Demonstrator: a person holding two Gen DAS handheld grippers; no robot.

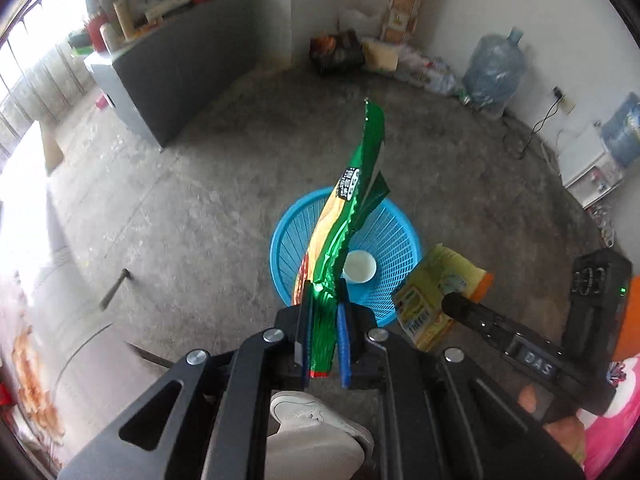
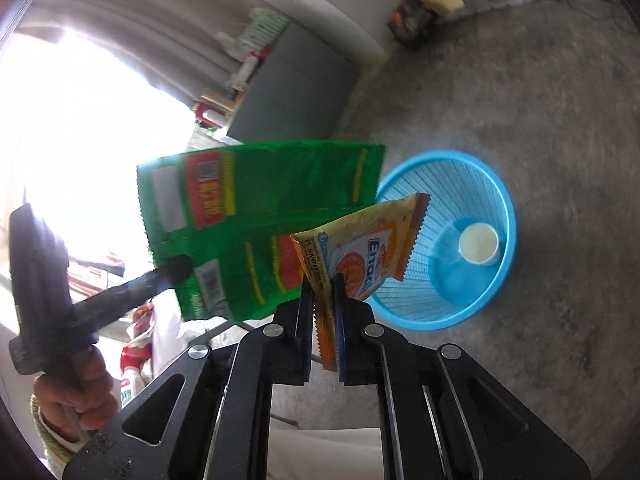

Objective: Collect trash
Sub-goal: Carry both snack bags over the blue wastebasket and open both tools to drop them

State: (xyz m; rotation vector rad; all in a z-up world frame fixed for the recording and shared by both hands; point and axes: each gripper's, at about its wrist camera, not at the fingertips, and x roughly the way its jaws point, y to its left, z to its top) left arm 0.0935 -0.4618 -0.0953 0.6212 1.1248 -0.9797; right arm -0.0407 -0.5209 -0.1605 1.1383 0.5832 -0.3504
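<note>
My left gripper (image 1: 325, 288) is shut on a green snack wrapper (image 1: 352, 208) and holds it upright above the blue basket (image 1: 400, 220) on the floor. The wrapper also shows in the right wrist view (image 2: 260, 208), at the left. My right gripper (image 2: 322, 282) is shut on a yellow-orange noodle packet (image 2: 368, 248), held in the air beside the blue basket (image 2: 460, 308). The packet shows in the left wrist view (image 1: 432, 292), at the basket's right rim. A white cup (image 1: 359, 267) stands inside the basket (image 2: 479, 245).
A grey cabinet (image 1: 160, 80) with clutter on top stands at the back left. A pile of bags (image 1: 360, 54) and large water bottles (image 1: 494, 72) lie along the far wall. A white shoe (image 1: 312, 412) is under my left gripper. Bare concrete floor surrounds the basket.
</note>
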